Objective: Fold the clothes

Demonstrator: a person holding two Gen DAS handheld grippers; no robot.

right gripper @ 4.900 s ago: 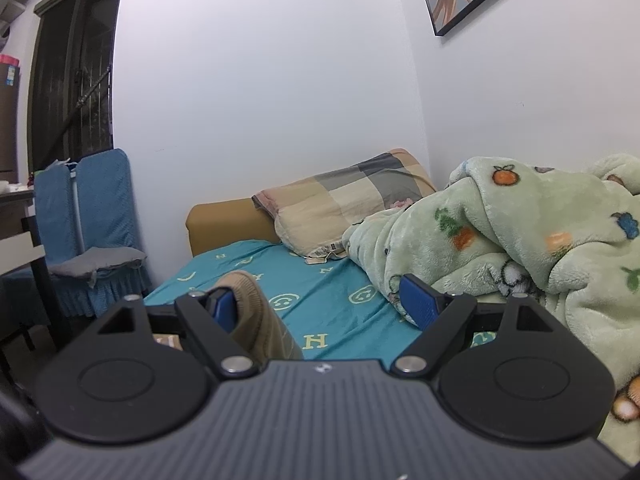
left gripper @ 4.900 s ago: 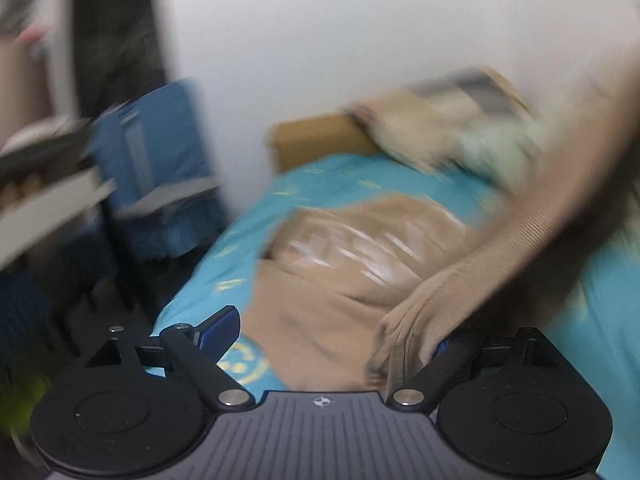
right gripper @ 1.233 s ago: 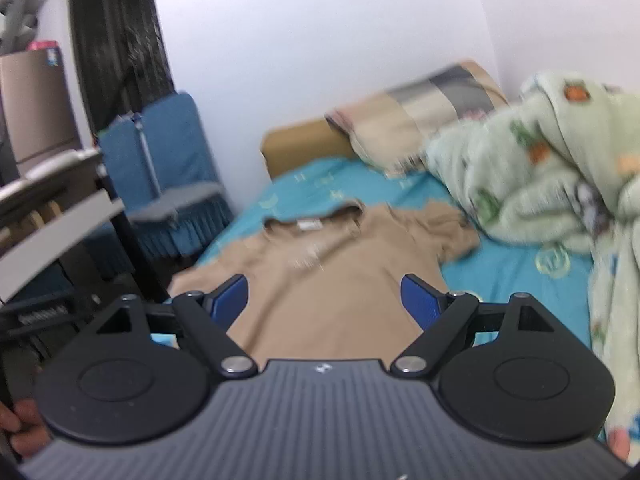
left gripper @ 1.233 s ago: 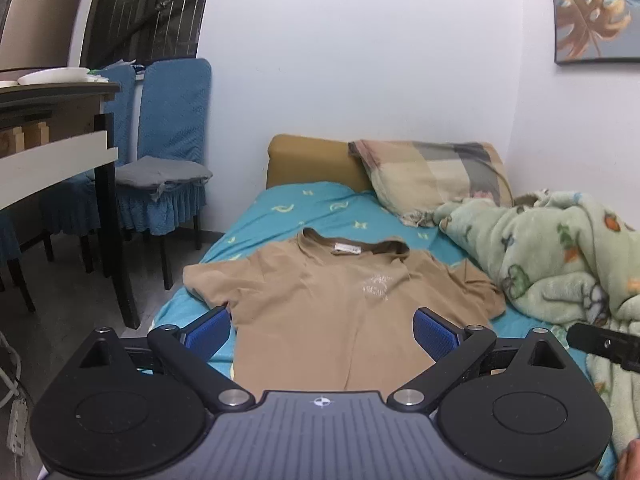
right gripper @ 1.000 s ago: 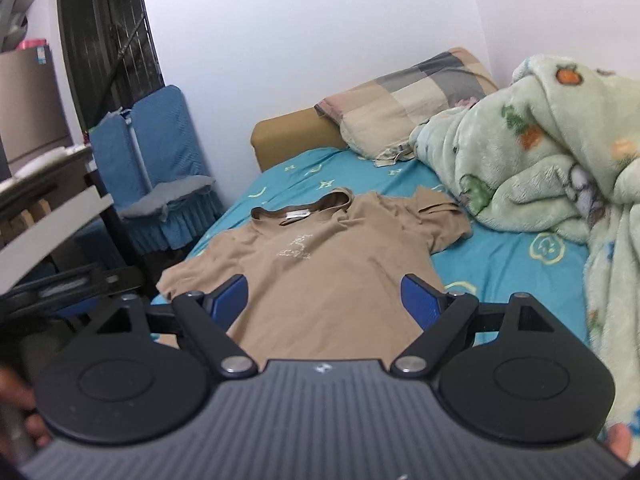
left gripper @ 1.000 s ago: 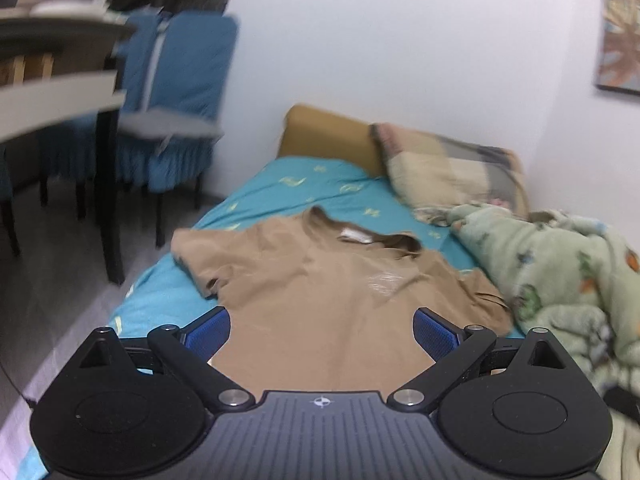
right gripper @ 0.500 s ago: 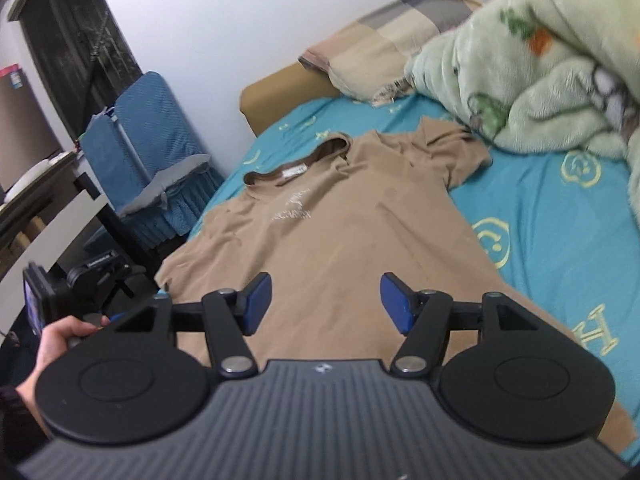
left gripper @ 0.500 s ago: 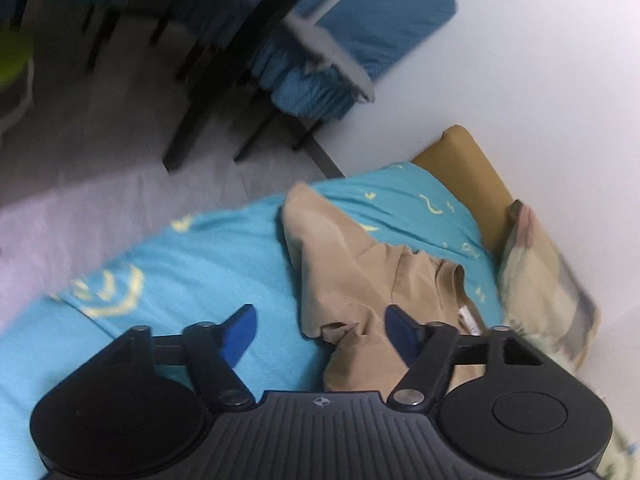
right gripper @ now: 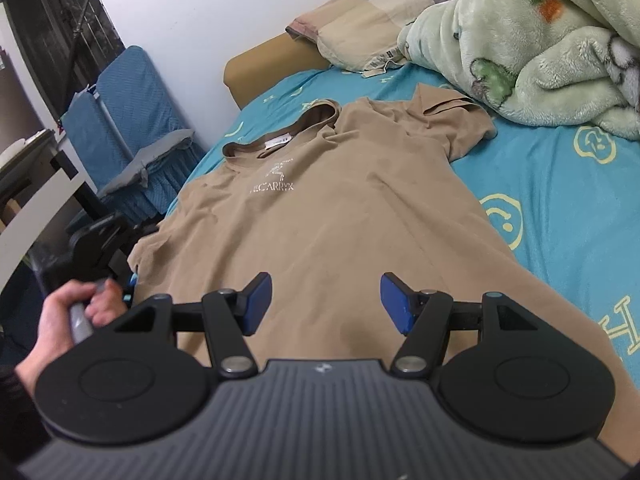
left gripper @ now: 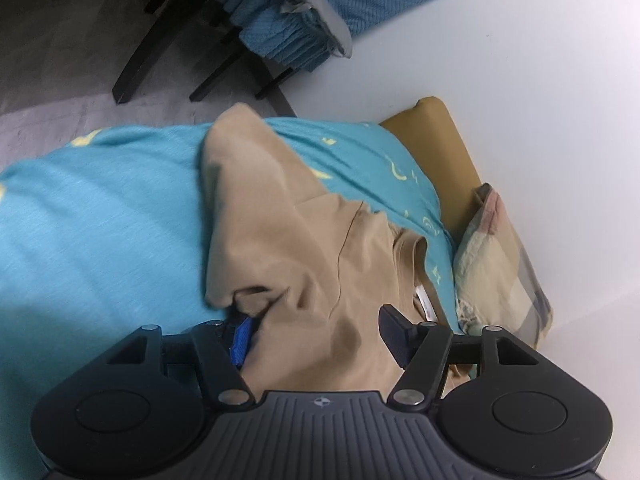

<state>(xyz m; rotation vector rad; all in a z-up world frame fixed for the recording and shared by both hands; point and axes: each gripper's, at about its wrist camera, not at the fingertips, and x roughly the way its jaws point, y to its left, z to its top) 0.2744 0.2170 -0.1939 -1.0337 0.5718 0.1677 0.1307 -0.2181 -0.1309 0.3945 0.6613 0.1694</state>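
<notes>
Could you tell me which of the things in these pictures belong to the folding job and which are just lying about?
Part of the job:
- tan T-shirt, spread face up on the bed
- left tool, jaws apart at the shirt's sleeve
- right tool, open over the hem

Just lying about:
- green fleece blanket
- plaid pillow
- blue-covered chair
- turquoise bedsheet, only the work surface

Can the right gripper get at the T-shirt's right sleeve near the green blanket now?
Probably yes. The right gripper is open above the T-shirt, and nothing covers the sleeve; the blanket lies just beyond it.
</notes>
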